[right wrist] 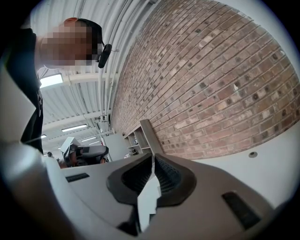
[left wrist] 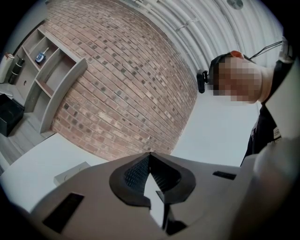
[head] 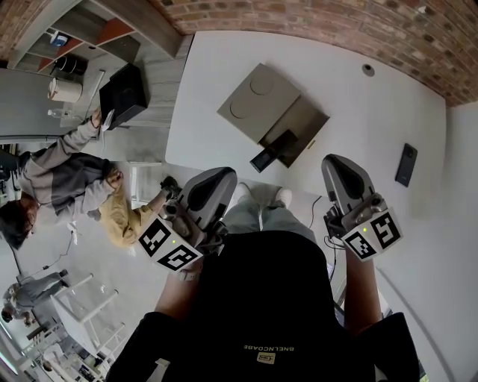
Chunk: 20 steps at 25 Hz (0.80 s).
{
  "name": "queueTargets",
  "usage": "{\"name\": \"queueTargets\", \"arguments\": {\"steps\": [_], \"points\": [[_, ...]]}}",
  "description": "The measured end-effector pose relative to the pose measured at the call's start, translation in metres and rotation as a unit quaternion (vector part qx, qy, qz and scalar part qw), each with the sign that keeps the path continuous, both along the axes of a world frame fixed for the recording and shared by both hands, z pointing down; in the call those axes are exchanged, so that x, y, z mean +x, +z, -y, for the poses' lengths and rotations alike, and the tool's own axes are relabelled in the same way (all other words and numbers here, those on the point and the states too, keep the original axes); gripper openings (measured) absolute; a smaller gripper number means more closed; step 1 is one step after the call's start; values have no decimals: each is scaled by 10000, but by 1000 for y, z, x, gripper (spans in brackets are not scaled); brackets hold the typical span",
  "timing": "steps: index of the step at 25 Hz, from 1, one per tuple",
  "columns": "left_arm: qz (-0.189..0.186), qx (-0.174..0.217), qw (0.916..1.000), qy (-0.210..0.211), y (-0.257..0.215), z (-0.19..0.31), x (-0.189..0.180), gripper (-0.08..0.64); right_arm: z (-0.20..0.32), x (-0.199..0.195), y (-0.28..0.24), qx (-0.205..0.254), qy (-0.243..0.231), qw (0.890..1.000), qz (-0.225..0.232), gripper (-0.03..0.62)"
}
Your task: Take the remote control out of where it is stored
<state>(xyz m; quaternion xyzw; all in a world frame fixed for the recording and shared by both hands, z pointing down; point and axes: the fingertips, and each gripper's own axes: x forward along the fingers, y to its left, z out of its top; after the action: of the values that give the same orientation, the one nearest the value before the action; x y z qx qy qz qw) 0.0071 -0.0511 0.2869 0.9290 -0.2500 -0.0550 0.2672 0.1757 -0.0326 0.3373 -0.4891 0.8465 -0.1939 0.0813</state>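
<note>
A flat beige storage box with two round marks on its lid lies on the white table. Its drawer is pulled out toward me, and a dark flat object shows at its near end. In the left gripper view, a corner of the box peeks over the jaws. My left gripper hovers just short of the drawer, jaws shut and empty. My right gripper is held to the right of the drawer, also shut with nothing in it. A slim black device, like a remote, lies further right.
A brick wall runs along the table's far side, with a small round grommet near it. Left of the table are people, a black case and shelves. The table's near edge runs under my grippers.
</note>
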Motion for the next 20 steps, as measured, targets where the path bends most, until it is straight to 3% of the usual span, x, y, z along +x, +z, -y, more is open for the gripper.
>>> {"name": "queueTargets", "arguments": {"steps": [9, 20], "points": [[51, -5, 10000, 61, 3, 11, -12, 6, 13, -9, 28, -383, 134, 9988, 267, 5], [152, -128, 9998, -39, 15, 23, -34, 6, 21, -36, 101, -973, 21, 9952, -118, 9]]}}
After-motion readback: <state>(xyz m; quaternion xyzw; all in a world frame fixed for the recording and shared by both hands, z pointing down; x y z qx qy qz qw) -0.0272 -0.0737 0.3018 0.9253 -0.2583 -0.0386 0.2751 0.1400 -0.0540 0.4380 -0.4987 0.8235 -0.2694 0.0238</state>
